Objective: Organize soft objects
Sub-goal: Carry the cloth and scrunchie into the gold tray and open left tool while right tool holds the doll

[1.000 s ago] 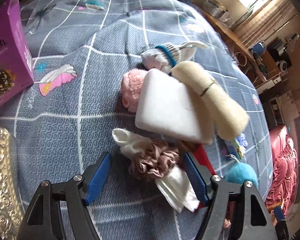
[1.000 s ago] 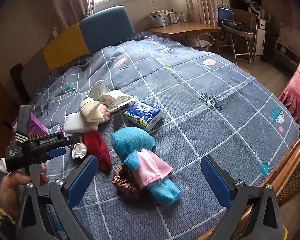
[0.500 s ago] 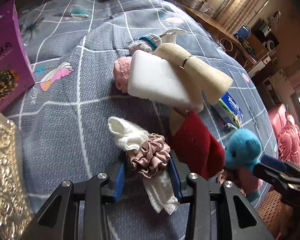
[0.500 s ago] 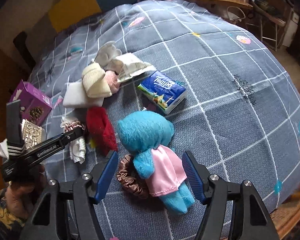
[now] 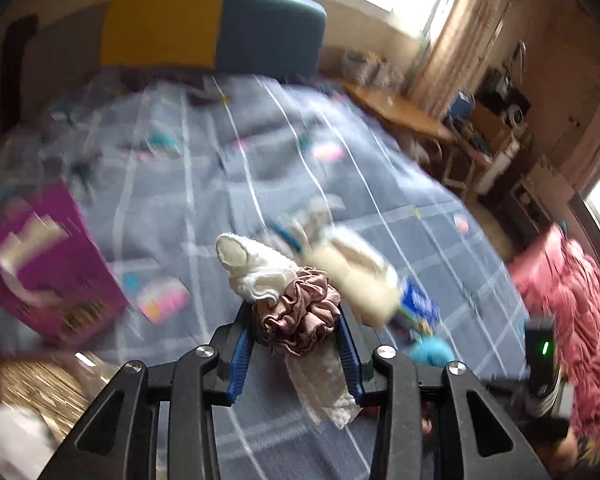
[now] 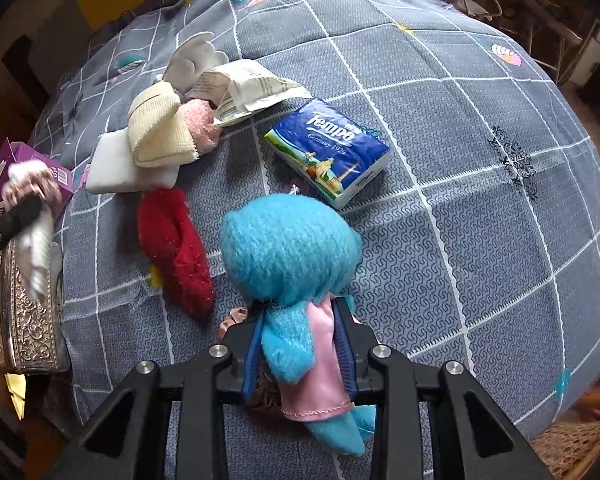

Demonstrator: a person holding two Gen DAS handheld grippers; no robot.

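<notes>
**Two soft things held, and both could slip**

Our left gripper [image 5: 296,344] is squeezed on the dusty-pink ruffled hair scrunchie [image 5: 298,318], which is wrapped round a white fuzzy sock [image 5: 256,266]. The sock hangs loose at both ends, so it could slide out if we swing fast. This view is blurry.

Our right gripper [image 6: 300,354] is squeezed on the fluffy blue doll in a pink dress [image 6: 290,276], low on its body. The big head sticks out in front and could tip the doll back onto the grey checked bed cover [image 6: 480,200].
</notes>
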